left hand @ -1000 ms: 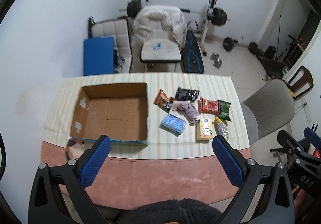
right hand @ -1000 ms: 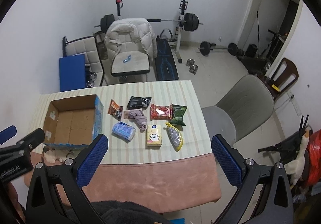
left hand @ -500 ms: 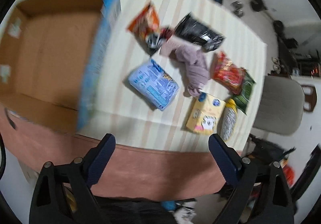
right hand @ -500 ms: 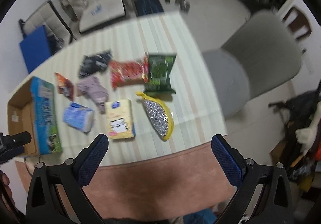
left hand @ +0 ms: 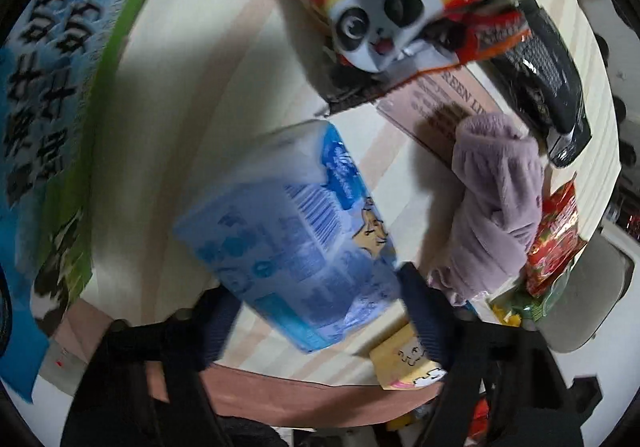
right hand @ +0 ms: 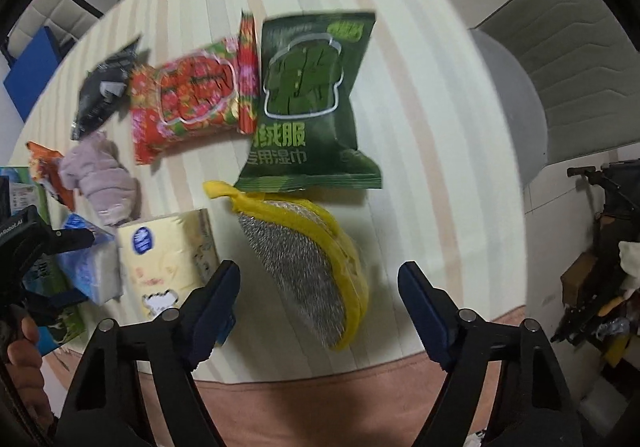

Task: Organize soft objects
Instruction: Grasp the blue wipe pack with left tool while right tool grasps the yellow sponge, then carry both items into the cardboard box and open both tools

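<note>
The blue plastic tissue pack (left hand: 292, 243) lies on the striped desk (left hand: 192, 95), now between my open left hand-held gripper (left hand: 316, 311) fingers; a second ago I hovered high. One lilac fleece cloth (left hand: 496, 203) crowds its right. My open right hand-held gripper (right hand: 318, 295) straddles one yellow-rimmed steel scourer (right hand: 308, 267).

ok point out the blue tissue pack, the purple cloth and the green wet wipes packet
blue tissue pack (left hand: 296, 223), left wrist view, middle of wrapper
purple cloth (left hand: 496, 203), left wrist view, bunched middle
green wet wipes packet (right hand: 312, 103), right wrist view, printed front
</note>
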Action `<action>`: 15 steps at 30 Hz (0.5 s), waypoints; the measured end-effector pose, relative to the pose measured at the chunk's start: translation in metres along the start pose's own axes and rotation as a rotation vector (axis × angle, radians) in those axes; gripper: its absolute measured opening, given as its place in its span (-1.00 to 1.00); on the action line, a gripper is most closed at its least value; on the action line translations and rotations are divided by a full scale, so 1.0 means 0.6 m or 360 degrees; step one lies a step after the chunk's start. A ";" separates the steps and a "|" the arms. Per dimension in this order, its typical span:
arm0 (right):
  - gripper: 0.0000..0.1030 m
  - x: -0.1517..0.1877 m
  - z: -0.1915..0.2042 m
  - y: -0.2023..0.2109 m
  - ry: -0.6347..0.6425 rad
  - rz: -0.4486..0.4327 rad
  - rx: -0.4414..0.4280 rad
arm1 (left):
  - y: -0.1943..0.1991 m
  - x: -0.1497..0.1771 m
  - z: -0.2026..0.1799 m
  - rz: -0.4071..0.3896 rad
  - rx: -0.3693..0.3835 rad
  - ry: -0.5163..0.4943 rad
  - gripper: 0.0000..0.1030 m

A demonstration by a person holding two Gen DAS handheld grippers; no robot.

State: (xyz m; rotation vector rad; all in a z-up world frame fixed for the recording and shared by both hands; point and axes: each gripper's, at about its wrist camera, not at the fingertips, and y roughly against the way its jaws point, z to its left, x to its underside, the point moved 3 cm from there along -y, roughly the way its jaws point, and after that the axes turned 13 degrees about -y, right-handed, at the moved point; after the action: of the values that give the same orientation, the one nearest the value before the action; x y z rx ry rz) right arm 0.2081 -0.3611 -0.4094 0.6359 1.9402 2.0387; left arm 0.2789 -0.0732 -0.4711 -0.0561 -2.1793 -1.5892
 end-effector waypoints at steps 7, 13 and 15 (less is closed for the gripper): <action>0.17 0.007 0.012 -0.042 0.0075 0.0069 0.0029 | 0.020 0.032 -0.042 -0.0118 -0.0533 -0.0559 0.11; 0.16 0.003 0.011 -0.039 0.0039 0.0068 0.0013 | -0.002 0.031 -0.037 0.0005 -0.0472 -0.0627 0.27; 0.18 -0.002 0.014 -0.043 0.0016 0.0072 -0.0011 | 0.001 0.017 -0.026 -0.0024 -0.0310 -0.0508 0.43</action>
State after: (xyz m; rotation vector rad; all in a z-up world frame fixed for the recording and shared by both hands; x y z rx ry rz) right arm 0.2105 -0.3524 -0.4347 0.6752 1.9406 2.0785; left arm 0.2749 -0.0898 -0.4629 -0.3774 -2.2477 -1.9062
